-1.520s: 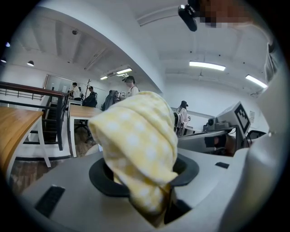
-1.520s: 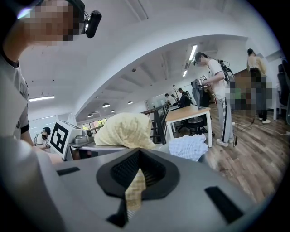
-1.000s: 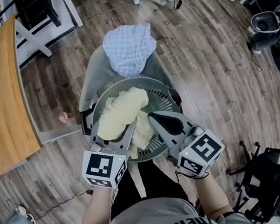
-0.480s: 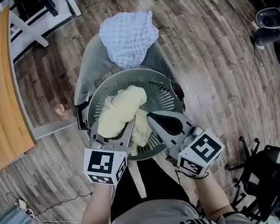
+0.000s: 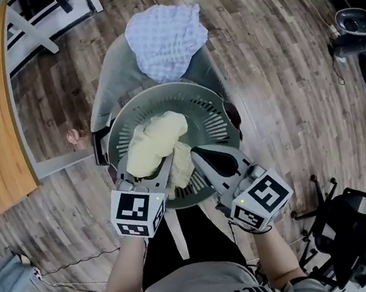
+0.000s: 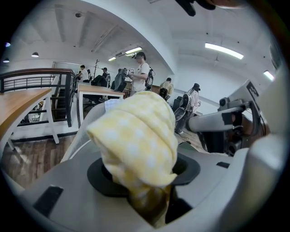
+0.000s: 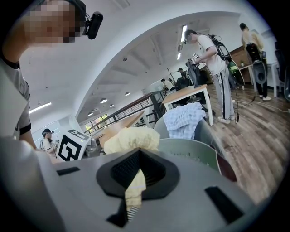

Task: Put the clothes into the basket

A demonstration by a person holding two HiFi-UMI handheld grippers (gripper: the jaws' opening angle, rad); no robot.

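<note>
The yellow cloth (image 5: 155, 138) hangs low in the basket (image 5: 161, 89), carried two-handed to stay bunched: the left gripper (image 5: 148, 167) clasps the thick wad, its jaws just opening slightly around it; the right gripper (image 5: 200, 156) pinches a thin fold, near-closed
</note>
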